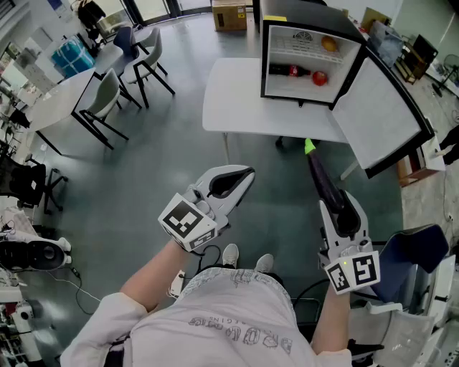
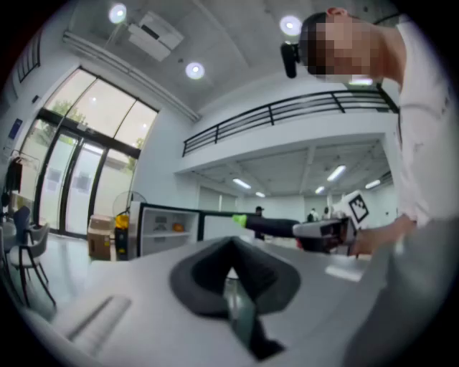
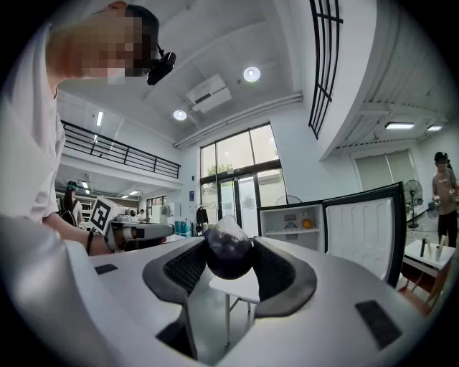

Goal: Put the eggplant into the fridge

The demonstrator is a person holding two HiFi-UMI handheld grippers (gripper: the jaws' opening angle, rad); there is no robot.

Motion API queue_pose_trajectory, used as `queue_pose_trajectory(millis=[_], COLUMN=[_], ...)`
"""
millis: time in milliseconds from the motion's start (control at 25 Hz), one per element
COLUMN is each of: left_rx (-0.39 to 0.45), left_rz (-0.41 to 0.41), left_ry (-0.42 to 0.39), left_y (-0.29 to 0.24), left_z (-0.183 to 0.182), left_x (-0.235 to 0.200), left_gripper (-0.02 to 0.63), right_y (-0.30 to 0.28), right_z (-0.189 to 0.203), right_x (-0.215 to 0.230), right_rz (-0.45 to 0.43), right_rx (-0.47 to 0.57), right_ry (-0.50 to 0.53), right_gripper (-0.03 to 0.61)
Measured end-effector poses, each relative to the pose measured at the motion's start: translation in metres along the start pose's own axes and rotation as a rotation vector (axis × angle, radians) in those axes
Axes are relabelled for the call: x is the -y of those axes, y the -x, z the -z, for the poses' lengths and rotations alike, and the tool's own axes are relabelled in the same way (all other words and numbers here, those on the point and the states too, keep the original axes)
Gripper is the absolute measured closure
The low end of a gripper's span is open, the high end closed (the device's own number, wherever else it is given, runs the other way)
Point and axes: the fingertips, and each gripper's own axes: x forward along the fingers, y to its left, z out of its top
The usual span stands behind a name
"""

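A long dark-purple eggplant with a green stem end sticks forward out of my right gripper, which is shut on its thick end. In the right gripper view the eggplant fills the gap between the black pads. My left gripper hangs level at the left, shut, with nothing in it. Ahead, a small black fridge stands on a white table, its door swung open to the right. An orange, a cola bottle and a red fruit lie on its shelves. In the left gripper view the eggplant points toward the fridge.
Grey floor lies between me and the table. Chairs and a white round table stand at the left, a cardboard box behind. A blue chair is close at my right. A person stands far right.
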Motion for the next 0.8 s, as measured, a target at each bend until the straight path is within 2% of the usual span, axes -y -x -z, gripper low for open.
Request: queue_pose_trajectory(millis=[400,800], left_rx=[0.000,-0.018], left_rz=[0.003,0.006], left_ry=[-0.002,-0.009], left_y=[-0.008,-0.045], left_z=[-0.002,0.002], left_x=[0.000,0.003], left_gripper=[0.609,0.609], right_y=[-0.004,-0.009], right_z=[-0.005,-0.003], right_x=[0.007,0.039], right_rz=[0.011,0.002], right_rx=[0.019,0.028], right_ry=[-0.013,-0.026], right_gripper=[0.373,0.373])
